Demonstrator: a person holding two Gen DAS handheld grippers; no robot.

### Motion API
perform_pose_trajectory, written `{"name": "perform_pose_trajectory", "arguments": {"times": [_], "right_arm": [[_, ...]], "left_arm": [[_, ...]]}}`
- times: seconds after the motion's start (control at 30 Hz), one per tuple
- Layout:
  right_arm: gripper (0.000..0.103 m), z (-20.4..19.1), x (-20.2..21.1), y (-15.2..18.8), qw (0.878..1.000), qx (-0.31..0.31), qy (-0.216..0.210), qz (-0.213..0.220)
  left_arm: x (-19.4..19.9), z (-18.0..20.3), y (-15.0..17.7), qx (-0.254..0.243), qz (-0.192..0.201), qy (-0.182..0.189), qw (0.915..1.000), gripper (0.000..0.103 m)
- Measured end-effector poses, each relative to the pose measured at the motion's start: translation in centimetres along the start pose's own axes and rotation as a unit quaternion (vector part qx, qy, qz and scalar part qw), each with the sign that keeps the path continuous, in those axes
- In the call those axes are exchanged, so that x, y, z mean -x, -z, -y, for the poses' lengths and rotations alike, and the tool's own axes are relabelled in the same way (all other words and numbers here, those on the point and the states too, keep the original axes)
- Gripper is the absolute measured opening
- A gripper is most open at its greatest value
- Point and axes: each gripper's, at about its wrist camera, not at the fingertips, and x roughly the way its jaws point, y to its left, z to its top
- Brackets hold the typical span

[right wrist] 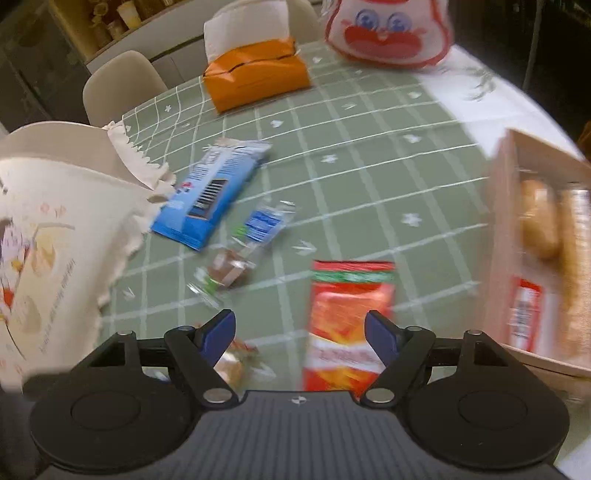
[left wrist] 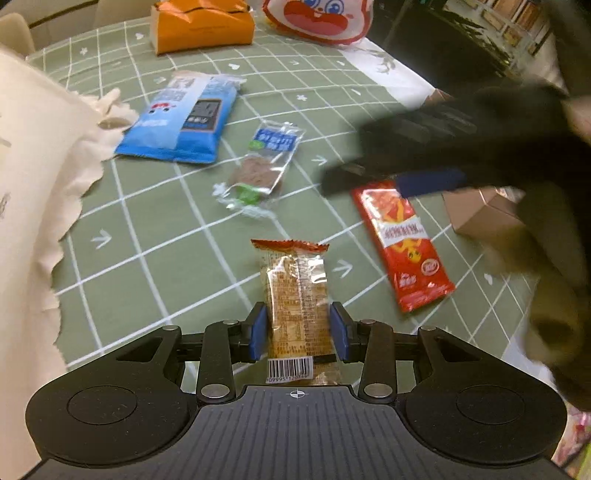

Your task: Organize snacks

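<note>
My left gripper (left wrist: 298,330) is shut on an orange-tan snack bar (left wrist: 297,306) with a barcode, which lies lengthwise between the blue pads. A red snack packet (left wrist: 402,243) lies on the green checked tablecloth (left wrist: 155,236) to its right, a clear packet with a brown cake (left wrist: 260,170) ahead, and a blue packet (left wrist: 184,118) further left. My right gripper (right wrist: 301,334) is open and empty, low over the red packet (right wrist: 347,321); it shows blurred in the left wrist view (left wrist: 424,162). The brown cake packet (right wrist: 243,247) and blue packet (right wrist: 210,192) lie ahead left.
A cardboard box (right wrist: 498,229) with snacks inside stands at the right. A cream cloth bag (right wrist: 55,229) stands at the left. An orange tissue box (right wrist: 255,74) and a red-white cartoon bag (right wrist: 388,33) are at the far side. Chairs stand beyond the table.
</note>
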Motion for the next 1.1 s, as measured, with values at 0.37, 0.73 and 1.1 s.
{"name": "perform_pose_trajectory", "arguments": {"times": [0.37,0.73,1.1], "right_arm": [[0.040,-7.5,-6.3,-2.2,0.995,0.064,0.071,-0.024],[0.010,-2.2,1.7,2.2,0.998,-0.009,0.058,0.014],[0.075,1.3,6.5,8.5,0.995,-0.020,0.087,0.055]], "left_arm": [[0.3,-2.0,0.1,-0.014,-0.005,0.048,0.9987,0.040],[1.0,-0.1,2.2,-0.035,-0.006,0.044,0.9984,0.042],[2.0,2.5,5.6,-0.085,0.013,0.017,0.9962,0.042]]}}
